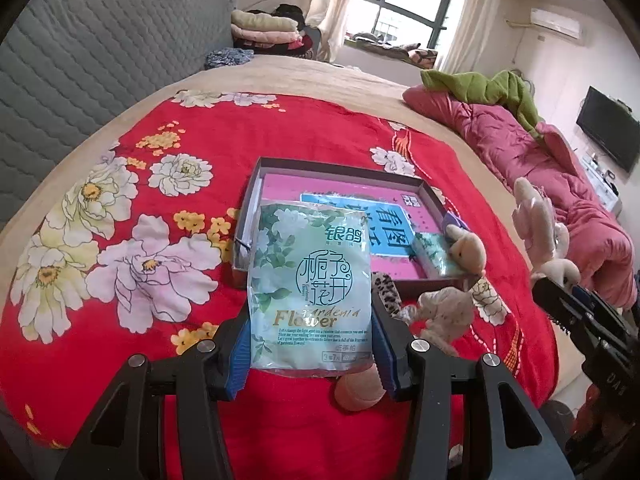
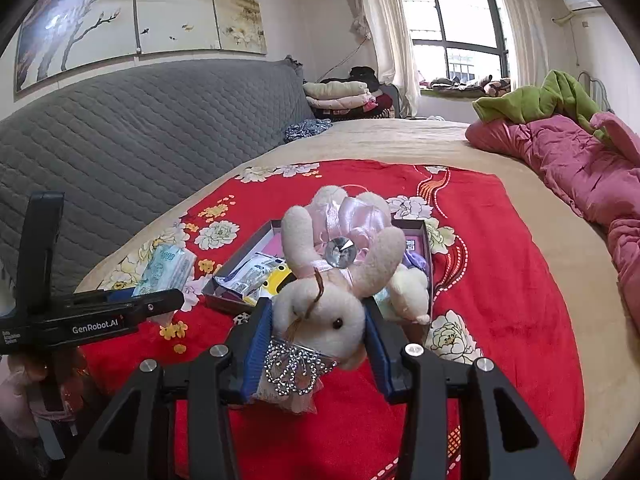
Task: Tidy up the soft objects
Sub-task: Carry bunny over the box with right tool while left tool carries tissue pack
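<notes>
Two grips | tissue pack (image 1: pixel 310 292) | plush rabbit (image 2: pixel 320 312) hides box (image 2: pixel 424 248)

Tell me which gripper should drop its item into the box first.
Probably the right. The right gripper holds the bunny with its body already over the box. The left gripper holds the tissue pack at the box's near edge, farther back.

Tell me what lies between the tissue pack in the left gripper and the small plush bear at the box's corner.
In the left wrist view, a leopard-print item sits between the tissue pack and the plush bear, with the box floor's pink and blue printed sheet behind it.
</notes>
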`<action>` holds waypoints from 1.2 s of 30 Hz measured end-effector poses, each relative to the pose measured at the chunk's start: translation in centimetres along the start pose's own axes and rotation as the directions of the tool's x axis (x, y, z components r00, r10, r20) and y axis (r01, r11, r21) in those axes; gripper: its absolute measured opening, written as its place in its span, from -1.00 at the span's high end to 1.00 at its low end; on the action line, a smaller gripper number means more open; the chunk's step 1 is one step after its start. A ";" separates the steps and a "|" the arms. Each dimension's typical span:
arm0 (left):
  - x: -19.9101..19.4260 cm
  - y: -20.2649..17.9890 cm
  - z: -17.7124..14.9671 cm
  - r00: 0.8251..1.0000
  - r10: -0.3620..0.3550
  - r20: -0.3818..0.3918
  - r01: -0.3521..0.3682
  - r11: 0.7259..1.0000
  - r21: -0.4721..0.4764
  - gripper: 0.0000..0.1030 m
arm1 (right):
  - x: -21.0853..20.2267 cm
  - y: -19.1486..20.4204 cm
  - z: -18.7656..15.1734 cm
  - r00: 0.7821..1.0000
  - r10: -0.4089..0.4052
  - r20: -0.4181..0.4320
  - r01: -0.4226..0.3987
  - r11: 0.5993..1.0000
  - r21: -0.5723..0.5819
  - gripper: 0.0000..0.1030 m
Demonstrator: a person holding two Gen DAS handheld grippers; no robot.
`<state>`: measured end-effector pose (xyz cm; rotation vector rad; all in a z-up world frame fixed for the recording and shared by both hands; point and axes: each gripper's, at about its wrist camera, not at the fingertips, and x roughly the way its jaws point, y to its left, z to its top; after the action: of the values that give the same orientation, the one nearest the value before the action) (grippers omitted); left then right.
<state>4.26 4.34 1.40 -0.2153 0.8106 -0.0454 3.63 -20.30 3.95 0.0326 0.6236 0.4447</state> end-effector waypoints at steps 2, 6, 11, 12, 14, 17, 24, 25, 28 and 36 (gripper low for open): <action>0.0 -0.1 0.3 1.000 0.002 0.001 -0.002 1.000 -0.005 -0.02 | 0.1 0.1 0.2 1.000 0.000 0.004 0.000 1.000 -0.002 0.14; 0.2 -0.6 1.2 1.000 0.001 0.003 -0.001 1.000 -0.012 -0.02 | 0.4 0.2 0.5 1.000 -0.001 0.007 0.001 1.000 -0.010 0.14; 0.8 -1.1 2.0 1.000 0.008 0.000 -0.008 1.000 -0.024 -0.02 | 0.6 0.2 0.9 1.000 -0.003 0.013 0.004 1.000 -0.012 0.14; 1.0 -1.2 2.1 1.000 0.005 0.000 -0.005 1.000 -0.028 -0.02 | 0.7 0.2 1.0 1.000 -0.005 0.015 0.005 1.000 -0.012 0.14; 1.2 -1.5 2.4 1.000 0.001 -0.002 -0.001 1.000 -0.028 -0.02 | 0.9 0.1 1.2 1.000 -0.009 0.015 0.009 1.000 -0.012 0.14; 1.7 -1.8 2.7 1.000 0.008 -0.010 -0.008 1.000 -0.019 -0.02 | 1.2 0.0 1.4 1.000 -0.018 0.019 0.018 1.000 -0.012 0.14; 2.8 -2.1 3.4 1.000 0.004 -0.021 -0.005 1.000 -0.013 -0.02 | 2.4 -0.2 2.0 0.999 -0.030 0.014 0.030 1.000 -0.009 0.14; 3.0 -2.1 3.4 1.000 0.003 -0.022 -0.003 1.000 -0.013 -0.02 | 2.6 -0.3 2.0 0.999 -0.029 0.012 0.029 1.000 -0.009 0.14; 3.7 -1.9 3.7 1.000 -0.005 -0.025 0.004 1.000 -0.020 -0.02 | 3.1 -0.3 2.1 0.999 -0.034 0.011 0.034 0.999 -0.015 0.14; 5.7 -1.5 4.6 0.999 -0.012 -0.033 0.011 0.999 -0.036 -0.02 | 4.6 -0.5 2.2 0.999 -0.038 -0.005 0.038 0.999 -0.008 0.14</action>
<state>11.54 2.93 0.72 -0.2530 0.8441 -0.0453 8.42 -18.62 3.05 0.0118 0.6270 0.4104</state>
